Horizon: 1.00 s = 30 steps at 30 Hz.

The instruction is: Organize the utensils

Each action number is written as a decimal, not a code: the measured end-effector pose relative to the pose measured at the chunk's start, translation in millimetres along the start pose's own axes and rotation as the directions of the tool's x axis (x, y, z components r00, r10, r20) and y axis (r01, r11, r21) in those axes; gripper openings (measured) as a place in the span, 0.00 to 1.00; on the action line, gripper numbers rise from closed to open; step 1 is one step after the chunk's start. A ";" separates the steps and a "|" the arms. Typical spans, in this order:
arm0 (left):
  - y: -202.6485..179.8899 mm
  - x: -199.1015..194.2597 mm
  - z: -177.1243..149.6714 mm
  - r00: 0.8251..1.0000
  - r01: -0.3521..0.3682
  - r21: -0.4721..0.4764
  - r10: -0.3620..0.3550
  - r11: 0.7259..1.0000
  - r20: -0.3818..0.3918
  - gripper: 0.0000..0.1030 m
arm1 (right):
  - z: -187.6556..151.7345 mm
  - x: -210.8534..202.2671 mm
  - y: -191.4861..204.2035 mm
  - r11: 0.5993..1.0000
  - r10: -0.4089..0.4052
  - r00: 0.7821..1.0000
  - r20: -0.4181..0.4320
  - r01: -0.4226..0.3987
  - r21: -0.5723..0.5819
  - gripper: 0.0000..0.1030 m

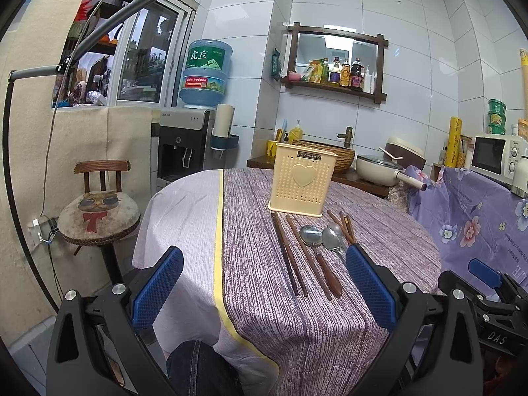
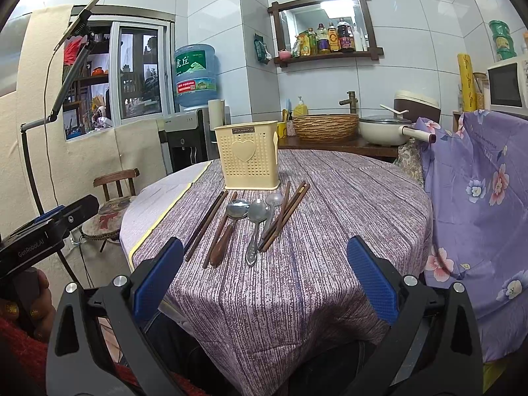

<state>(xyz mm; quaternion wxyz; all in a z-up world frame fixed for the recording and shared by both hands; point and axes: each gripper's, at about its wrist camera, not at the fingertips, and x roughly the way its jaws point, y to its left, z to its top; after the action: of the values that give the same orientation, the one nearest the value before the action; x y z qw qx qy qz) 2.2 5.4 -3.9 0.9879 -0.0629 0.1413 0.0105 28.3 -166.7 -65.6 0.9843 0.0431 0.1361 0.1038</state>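
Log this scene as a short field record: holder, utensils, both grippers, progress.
holder: cream utensil holder upright on the table, nothing visible inside
utensils: chopsticks and three spoons flat on the cloth in front of it
left gripper: open, empty
right gripper: open, empty
progress: nothing picked up yet

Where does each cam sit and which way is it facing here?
Left wrist: on the left gripper, low at the table's near edge, facing the holder, chopsticks and spoons; shows its own open blue fingers, the right gripper at the right edge, and a knee below.
Right wrist: on the right gripper, further right, facing the same spot; shows its open fingers, the left gripper and the hand holding it.
Shared: holder, utensils, table, wall shelf, water jug.
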 end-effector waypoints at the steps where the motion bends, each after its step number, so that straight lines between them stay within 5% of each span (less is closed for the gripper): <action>1: -0.4 -0.2 0.1 1.000 -0.001 0.000 0.001 1.000 0.000 0.95 | -0.1 -0.1 0.0 1.000 0.000 1.000 0.000 0.000 0.000 0.95; 30: 1.6 -0.3 -8.4 1.000 -0.002 -0.002 0.002 1.000 -0.008 0.95 | 1.4 3.0 -0.1 1.000 0.000 1.000 -0.014 0.000 0.002 0.95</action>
<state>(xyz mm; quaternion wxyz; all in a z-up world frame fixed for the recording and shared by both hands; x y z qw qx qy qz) -0.5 5.9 -12.0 0.9873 -0.0640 0.1452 0.0113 31.5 -166.2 -65.0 0.9832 0.0433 0.1432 0.1041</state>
